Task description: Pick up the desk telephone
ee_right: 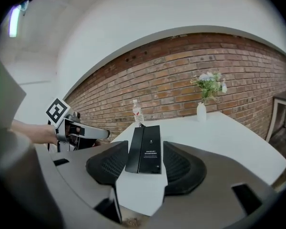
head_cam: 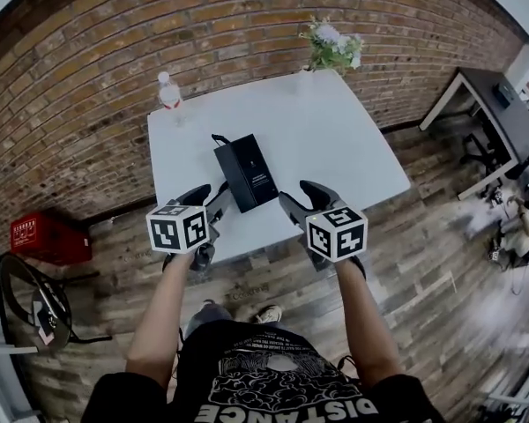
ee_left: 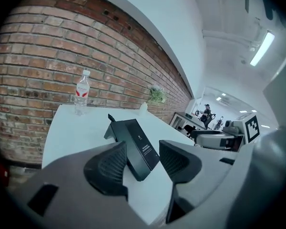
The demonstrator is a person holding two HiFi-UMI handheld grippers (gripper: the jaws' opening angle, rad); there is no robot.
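The white table (head_cam: 353, 148) has a smooth top, so the desk telephone (head_cam: 247, 173) could be shoved along it instead of gripped if one side is pressed before the other. The telephone lies flat on the table near its front edge, about midway along, so a push that way could send it off the table.

The left gripper (head_cam: 210, 197) and the right gripper (head_cam: 301, 199) are held at the table's front edge, on either side of the telephone's near end. The jaws of both are spread apart, nothing is pressed between the pads, and the telephone is untouched. If only that near end is clamped, the long black body is judged likely to pivot and slip.

A lengthwise seam is seen on the telephone. If it marks a loose handset, that part alone might be lifted. The cord (head_cam: 219, 138) at the far end could drag or snag.

Counted: one table, two grippers, one telephone, one water bottle (head_cam: 169, 91) at the table's far left corner, and one flower vase (head_cam: 332, 47) at its far right corner
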